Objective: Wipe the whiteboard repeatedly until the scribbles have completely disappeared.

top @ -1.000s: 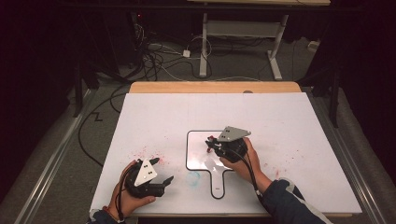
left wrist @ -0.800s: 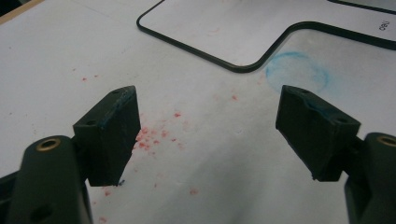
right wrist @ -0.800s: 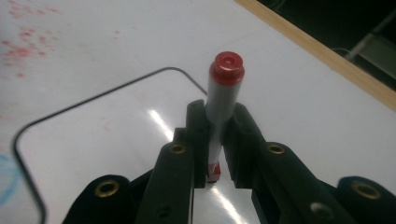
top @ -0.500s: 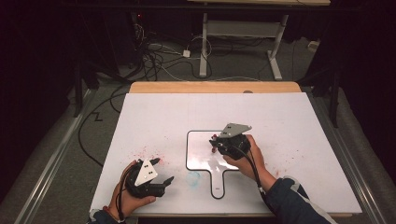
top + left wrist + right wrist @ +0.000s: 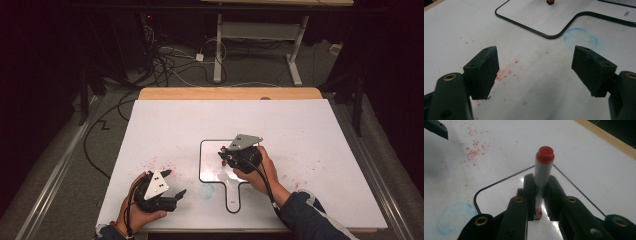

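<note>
High view, right hand-held gripper (image 5: 223, 154) clamping marker (image 5: 543, 173)

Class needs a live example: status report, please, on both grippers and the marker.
Left gripper open, off the small whiteboard. Right gripper shut on red-capped marker, above that board. Nothing in the way.

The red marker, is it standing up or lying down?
Standing up. The red marker is pinched in the right tool, its tip down on the small whiteboard and its red end on top.
</note>
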`<state>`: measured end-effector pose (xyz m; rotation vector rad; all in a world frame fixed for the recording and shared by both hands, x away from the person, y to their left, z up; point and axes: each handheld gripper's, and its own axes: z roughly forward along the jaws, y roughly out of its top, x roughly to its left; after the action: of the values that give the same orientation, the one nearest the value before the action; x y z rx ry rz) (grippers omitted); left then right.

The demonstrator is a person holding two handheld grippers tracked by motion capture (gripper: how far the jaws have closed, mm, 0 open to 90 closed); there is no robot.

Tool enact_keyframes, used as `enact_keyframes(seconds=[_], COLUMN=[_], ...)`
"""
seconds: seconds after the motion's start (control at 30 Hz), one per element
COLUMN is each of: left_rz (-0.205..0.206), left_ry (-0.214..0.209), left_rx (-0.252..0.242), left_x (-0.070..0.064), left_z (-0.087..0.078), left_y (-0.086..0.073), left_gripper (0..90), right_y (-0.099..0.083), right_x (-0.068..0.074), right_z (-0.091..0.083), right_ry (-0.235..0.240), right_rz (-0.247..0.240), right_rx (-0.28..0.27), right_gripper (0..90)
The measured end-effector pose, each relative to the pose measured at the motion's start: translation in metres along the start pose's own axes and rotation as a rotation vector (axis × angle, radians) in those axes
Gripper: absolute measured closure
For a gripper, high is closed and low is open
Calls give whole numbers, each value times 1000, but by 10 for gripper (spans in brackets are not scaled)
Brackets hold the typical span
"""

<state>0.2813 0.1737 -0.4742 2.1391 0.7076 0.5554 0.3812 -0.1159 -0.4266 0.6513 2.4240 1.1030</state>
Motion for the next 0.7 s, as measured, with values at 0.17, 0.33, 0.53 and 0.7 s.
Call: enact_keyframes(seconds=[0.17,0.33,0.53,0.7], left_rz=[0,-2,-5,0], left_ry=[-1,-1,3,0], left_rx=[0,4,2,7], left_x=[0,1,1,1], left_z=[0,0,0,2], left_y=[0,-1,-1,0], left_gripper=[210,210,210,207], right_y=[-2,-2,5,4], right_x=[-20,-19,-4,-14], right_z=[5,8,10,9], right_ry=[-112,-66,-5,-104], right_rz=[11,42,13,-17], right_rx=[1,-26,-11,19], right_gripper=[817,817,817,817])
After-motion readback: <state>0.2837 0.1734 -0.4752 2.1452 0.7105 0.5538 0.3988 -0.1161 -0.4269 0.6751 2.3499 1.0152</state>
